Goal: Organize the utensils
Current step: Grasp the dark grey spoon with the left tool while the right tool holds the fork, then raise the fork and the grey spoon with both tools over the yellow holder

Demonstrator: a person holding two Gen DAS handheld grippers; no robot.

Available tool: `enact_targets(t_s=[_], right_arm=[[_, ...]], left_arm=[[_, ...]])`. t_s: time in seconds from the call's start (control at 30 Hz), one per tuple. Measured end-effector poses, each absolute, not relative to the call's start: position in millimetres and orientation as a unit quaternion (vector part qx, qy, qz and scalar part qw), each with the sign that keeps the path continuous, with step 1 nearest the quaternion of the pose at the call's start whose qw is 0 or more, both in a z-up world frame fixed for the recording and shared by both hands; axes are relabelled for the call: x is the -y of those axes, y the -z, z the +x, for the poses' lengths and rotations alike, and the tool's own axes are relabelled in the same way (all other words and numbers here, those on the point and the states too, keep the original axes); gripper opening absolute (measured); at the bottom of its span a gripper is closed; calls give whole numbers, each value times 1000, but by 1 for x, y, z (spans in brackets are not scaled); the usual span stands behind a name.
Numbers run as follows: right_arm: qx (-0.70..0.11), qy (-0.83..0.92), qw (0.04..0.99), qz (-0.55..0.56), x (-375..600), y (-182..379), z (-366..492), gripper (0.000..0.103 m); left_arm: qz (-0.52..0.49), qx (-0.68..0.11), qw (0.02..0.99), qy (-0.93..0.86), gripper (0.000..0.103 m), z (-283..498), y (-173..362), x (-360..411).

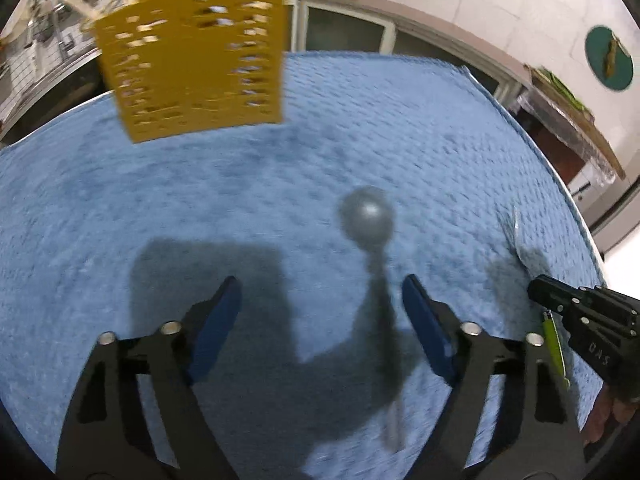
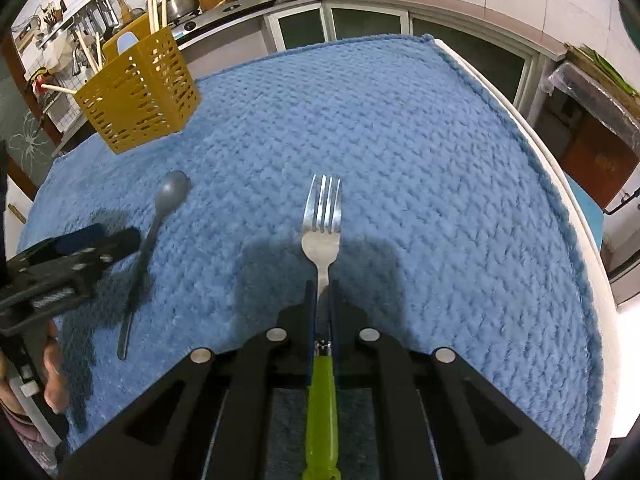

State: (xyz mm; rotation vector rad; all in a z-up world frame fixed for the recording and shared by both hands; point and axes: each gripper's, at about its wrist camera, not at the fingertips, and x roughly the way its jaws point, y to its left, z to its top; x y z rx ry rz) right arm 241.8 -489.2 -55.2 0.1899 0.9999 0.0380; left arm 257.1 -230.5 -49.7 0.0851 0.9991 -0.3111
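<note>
**Fork in hand, spoon next in line**

Black fingers fill the bottom of the right wrist view, where the right gripper [image 2: 322,292] is clenched on the fork [image 2: 322,240]. Its pads pinch the steel neck just above the green handle, which runs back down the middle of the frame. The tines point up-frame, over the blue knitted towel [image 2: 420,184] that covers the surface.

At the bottom of the left wrist view, the left gripper [image 1: 320,300] hangs released over the grey spoon [image 1: 370,220], its blue pads spread to either side of the handle without touching it. The spoon lies flat on the towel, bowl toward the top of the frame, handle running down between the fingers. It is blurred here, but the right wrist view shows it sharply at middle left: a matte grey bowl on a slim dark stem.

A yellow slotted holder [image 2: 138,100] stands upright at the upper left of both views, well apart from both utensils, with chopsticks already sticking out of it.

By my reading, the step in hand is collecting the loose pieces. The left fingers need to sink onto the thin handle and close squarely, since it sits low in soft pile. The fork needs carrying to the holder and lowering in, handle or tines first as the opening allows.
</note>
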Motion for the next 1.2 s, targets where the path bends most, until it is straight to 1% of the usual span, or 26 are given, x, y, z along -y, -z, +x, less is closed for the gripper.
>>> enact_targets(t_s=[0.03, 0.1, 0.17, 0.27, 0.3, 0.33, 0.37, 0.43, 0.67, 0.93, 1.2], right_arm=[[-479, -19, 873, 90, 489, 55, 242, 6], [-479, -17, 874, 83, 488, 54, 244, 6], [-478, -17, 874, 85, 490, 53, 245, 6], [-479, -15, 873, 87, 490, 54, 248, 6], [-479, -15, 873, 87, 490, 55, 249, 6], [-479, -13, 873, 88, 489, 54, 250, 6], [-479, -12, 873, 89, 488, 54, 251, 6], [-478, -11, 874, 90, 485, 53, 253, 6], [-461, -18, 883, 90, 468, 43, 260, 6], [-437, -41, 894, 89, 423, 26, 278, 6], [-382, -72, 917, 88, 376, -6, 294, 6]], left_arm=[[48, -479, 865, 143, 66, 258, 51, 238], [51, -488, 861, 135, 57, 263, 54, 247], [51, -488, 862, 126, 54, 266, 55, 250], [51, -493, 861, 118, 41, 276, 55, 254], [51, -495, 860, 114, 33, 280, 56, 255], [52, -495, 860, 112, 21, 283, 55, 256], [50, -498, 858, 115, 12, 287, 55, 256], [41, -505, 854, 116, 9, 294, 54, 253], [15, -487, 864, 129, 7, 298, 46, 225], [-24, -442, 884, 153, 7, 294, 8, 157], [-48, -392, 904, 163, 7, 290, -28, 95]])
